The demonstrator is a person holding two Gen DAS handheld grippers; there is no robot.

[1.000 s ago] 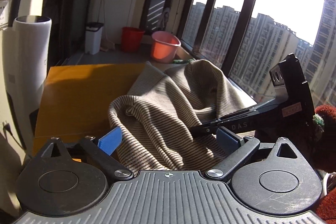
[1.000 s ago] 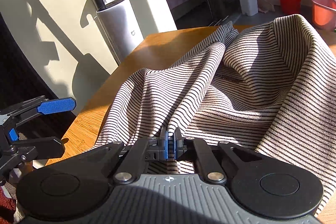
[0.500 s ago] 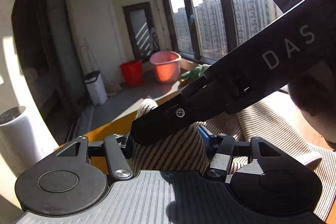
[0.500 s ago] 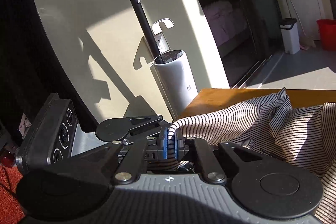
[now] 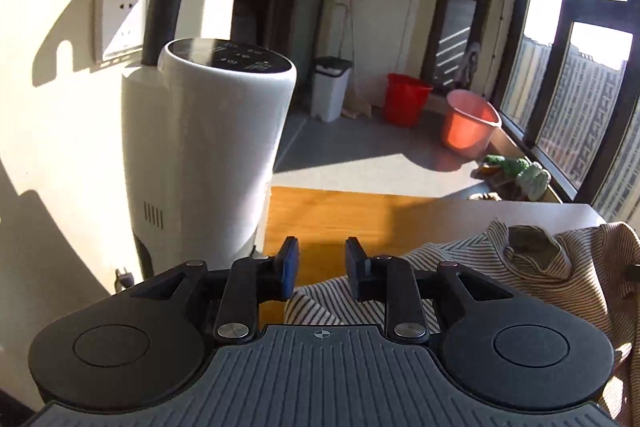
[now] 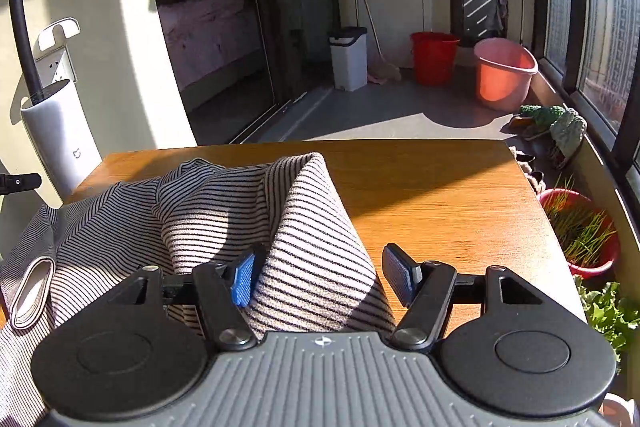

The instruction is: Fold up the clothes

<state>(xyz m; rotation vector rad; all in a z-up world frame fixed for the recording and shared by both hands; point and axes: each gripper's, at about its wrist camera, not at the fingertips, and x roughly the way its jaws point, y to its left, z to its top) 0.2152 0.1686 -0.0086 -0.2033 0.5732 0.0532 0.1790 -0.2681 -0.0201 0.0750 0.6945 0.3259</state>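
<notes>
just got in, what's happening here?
A person with two handheld grippers is folding a striped top on a wooden table. Right now neither grips it: the right gripper is open with a raised fold of the top between its fingers, and the left gripper is open over the top's edge. The top lies bunched, not yet folded flat.

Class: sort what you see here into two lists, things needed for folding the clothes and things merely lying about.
Belongs to the job:
striped garment
wooden table
left hand-held gripper
right hand-held gripper

Just lying about:
white cylindrical appliance
white bin
red bucket
pink tub
potted grass
</notes>
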